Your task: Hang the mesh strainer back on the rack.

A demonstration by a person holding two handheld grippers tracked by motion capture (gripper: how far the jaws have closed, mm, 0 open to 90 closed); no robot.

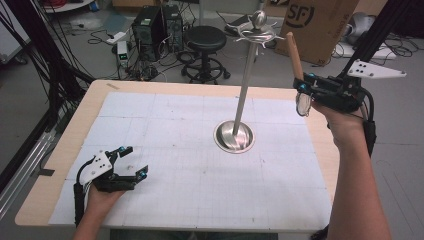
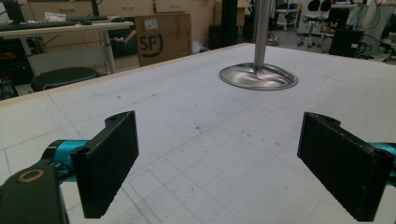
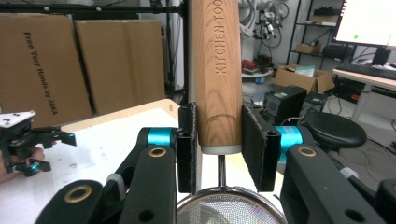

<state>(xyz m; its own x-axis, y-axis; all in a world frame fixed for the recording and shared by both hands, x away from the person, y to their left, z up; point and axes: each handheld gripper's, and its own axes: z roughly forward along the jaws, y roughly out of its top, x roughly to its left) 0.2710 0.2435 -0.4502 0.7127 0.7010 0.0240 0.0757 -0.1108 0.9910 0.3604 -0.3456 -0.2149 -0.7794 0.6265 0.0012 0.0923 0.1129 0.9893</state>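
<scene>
A metal stand [image 1: 246, 82] with a round base [image 1: 233, 136] and hooks [image 1: 256, 33] at its top rises from the middle of the table. My right gripper [image 1: 304, 86] is held up to the right of the stand, shut on a strainer's wooden handle [image 1: 294, 54]; the mesh bowl [image 1: 303, 103] hangs below the jaws. The right gripper view shows the handle [image 3: 218, 74] upright between the jaws and the mesh [image 3: 231, 206] beneath. My left gripper [image 1: 134, 160] rests open near the table's front left, nothing between its pads [image 2: 111, 158]. The stand's base [image 2: 258, 76] lies ahead of it.
A white gridded mat [image 1: 200, 150] covers the wooden table [image 1: 75, 125]. Beyond the far edge stand a black stool [image 1: 205, 42], computer towers [image 1: 150, 27] and a cardboard box [image 1: 320, 25]. Cables trail on the floor at the left.
</scene>
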